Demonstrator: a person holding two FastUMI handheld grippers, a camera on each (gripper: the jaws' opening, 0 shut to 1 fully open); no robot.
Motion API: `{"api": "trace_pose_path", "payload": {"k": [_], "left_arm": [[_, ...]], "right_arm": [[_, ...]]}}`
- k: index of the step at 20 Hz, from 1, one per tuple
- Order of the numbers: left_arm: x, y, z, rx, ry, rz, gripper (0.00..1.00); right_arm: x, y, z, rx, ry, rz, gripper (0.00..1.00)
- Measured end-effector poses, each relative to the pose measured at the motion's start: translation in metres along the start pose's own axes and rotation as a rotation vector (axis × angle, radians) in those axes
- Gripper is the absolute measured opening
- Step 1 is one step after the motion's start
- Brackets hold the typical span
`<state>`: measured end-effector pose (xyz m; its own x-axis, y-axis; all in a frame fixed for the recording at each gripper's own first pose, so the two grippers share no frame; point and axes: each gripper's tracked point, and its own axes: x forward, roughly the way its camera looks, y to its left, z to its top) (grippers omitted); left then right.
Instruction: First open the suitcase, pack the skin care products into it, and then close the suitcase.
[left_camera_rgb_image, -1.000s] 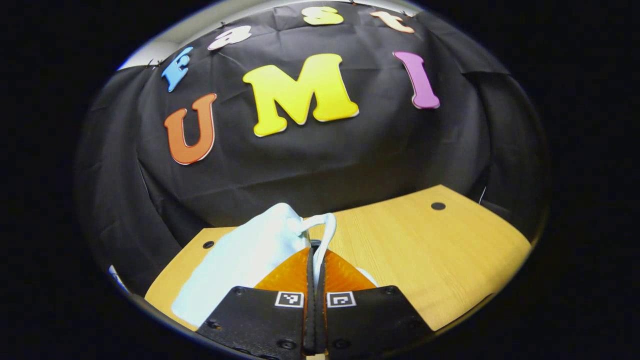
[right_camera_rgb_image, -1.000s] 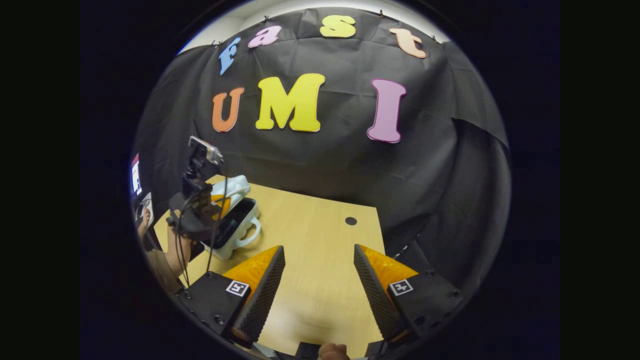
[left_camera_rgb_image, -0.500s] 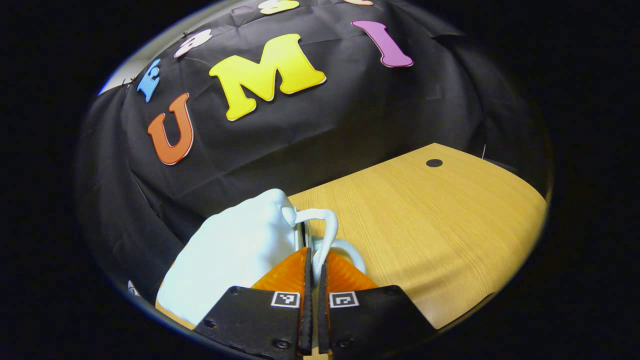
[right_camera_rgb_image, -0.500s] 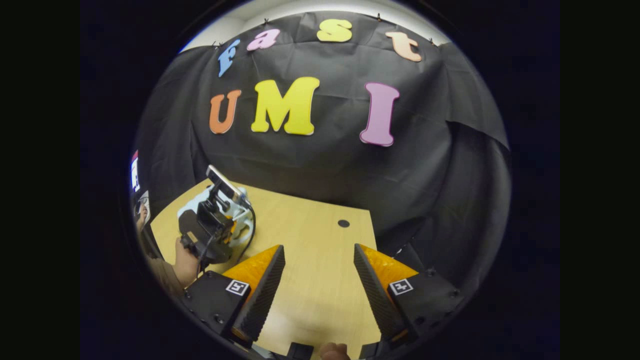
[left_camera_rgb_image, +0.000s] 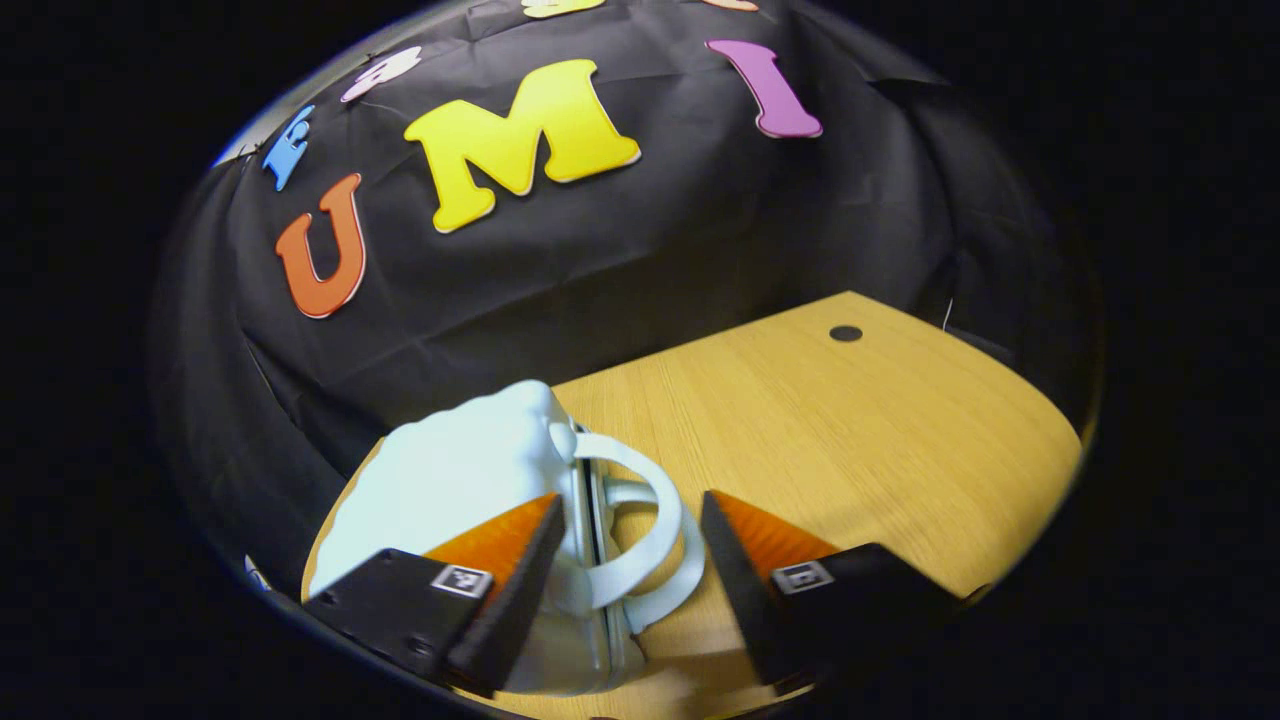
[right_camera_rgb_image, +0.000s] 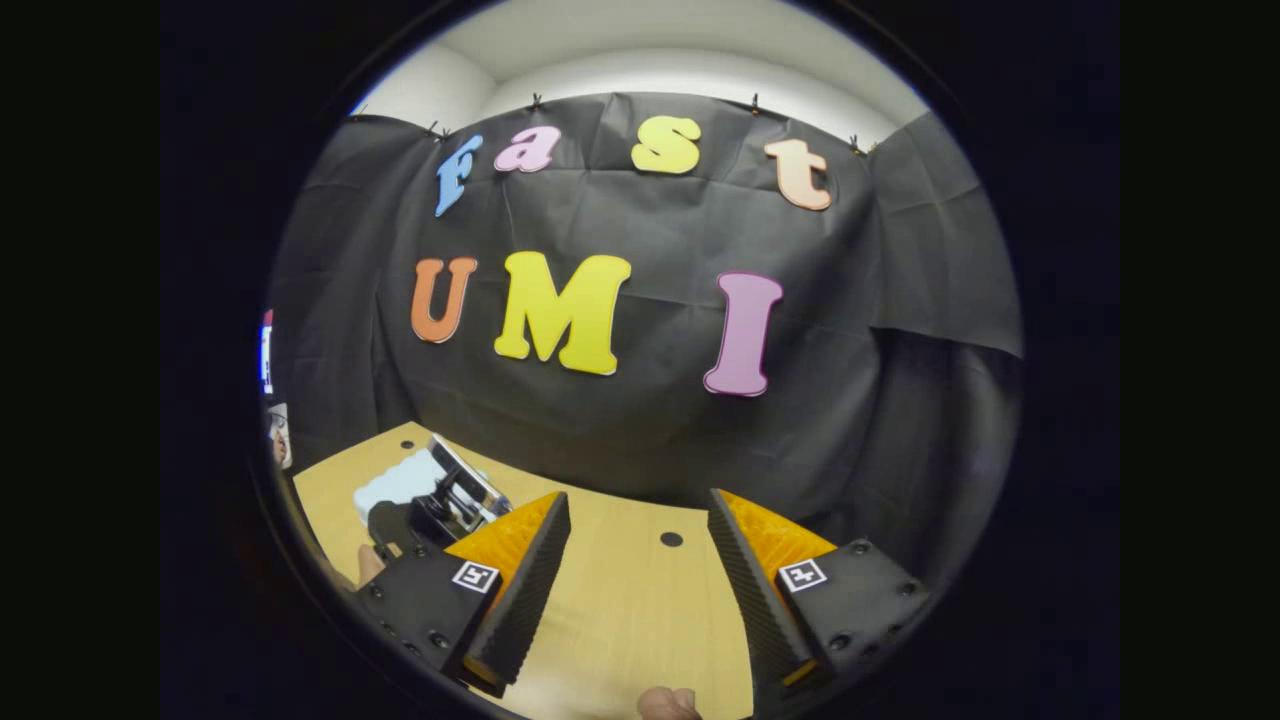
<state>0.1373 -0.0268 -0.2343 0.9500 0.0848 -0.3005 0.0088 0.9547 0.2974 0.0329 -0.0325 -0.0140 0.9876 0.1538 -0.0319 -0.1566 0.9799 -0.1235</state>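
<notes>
A small pale blue suitcase (left_camera_rgb_image: 450, 480) lies on the wooden table (left_camera_rgb_image: 850, 450) at the left, its two halves together along a narrow seam. Its two white loop handles (left_camera_rgb_image: 655, 520) stick out between the fingers of my left gripper (left_camera_rgb_image: 630, 500), which is open and touches neither handle. In the right gripper view the suitcase (right_camera_rgb_image: 400, 485) sits far off at the left, partly behind the left gripper (right_camera_rgb_image: 445, 510) and the hand holding it. My right gripper (right_camera_rgb_image: 636, 495) hangs open over bare table (right_camera_rgb_image: 620, 600). Whatever is inside the suitcase is hidden.
A round dark hole (left_camera_rgb_image: 846, 333) marks the table's far right part, also seen ahead of the right gripper as hole (right_camera_rgb_image: 671, 539). Black cloth wall stands close behind the table. A fingertip (right_camera_rgb_image: 665, 703) shows at the bottom of the right gripper view.
My left gripper, shut on the lid's handle before, has opened and let it go; the lid came down onto the base. The right gripper view has tilted upward.
</notes>
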Motion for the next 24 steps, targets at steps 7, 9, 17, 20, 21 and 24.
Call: {"api": "trace_pose_path", "payload": {"k": [7, 9, 17, 20, 21, 24], "left_arm": [[-0.096, 0.071, 0.103, -0.211, -0.189, -0.001, 0.98], [-0.121, 0.092, 0.119, -0.215, -0.224, 0.005, 0.98], [-0.139, 0.200, 0.149, -0.233, -0.298, 0.091, 0.98], [-0.136, 0.221, 0.137, -0.247, -0.281, 0.103, 1.00], [-0.134, 0.225, 0.133, -0.253, -0.274, 0.100, 1.00], [-0.130, 0.235, 0.124, -0.255, -0.256, 0.099, 0.99]], "right_arm": [[0.020, 0.044, 0.019, 0.086, -0.020, -0.059, 0.84], [0.026, 0.062, 0.023, 0.097, -0.025, -0.059, 0.84], [0.047, 0.146, 0.042, 0.102, -0.027, -0.023, 0.84], [0.049, 0.171, 0.043, 0.088, -0.022, -0.001, 0.83], [0.050, 0.177, 0.044, 0.084, -0.023, 0.002, 0.83], [0.054, 0.190, 0.043, 0.081, -0.011, 0.007, 0.84]]}}
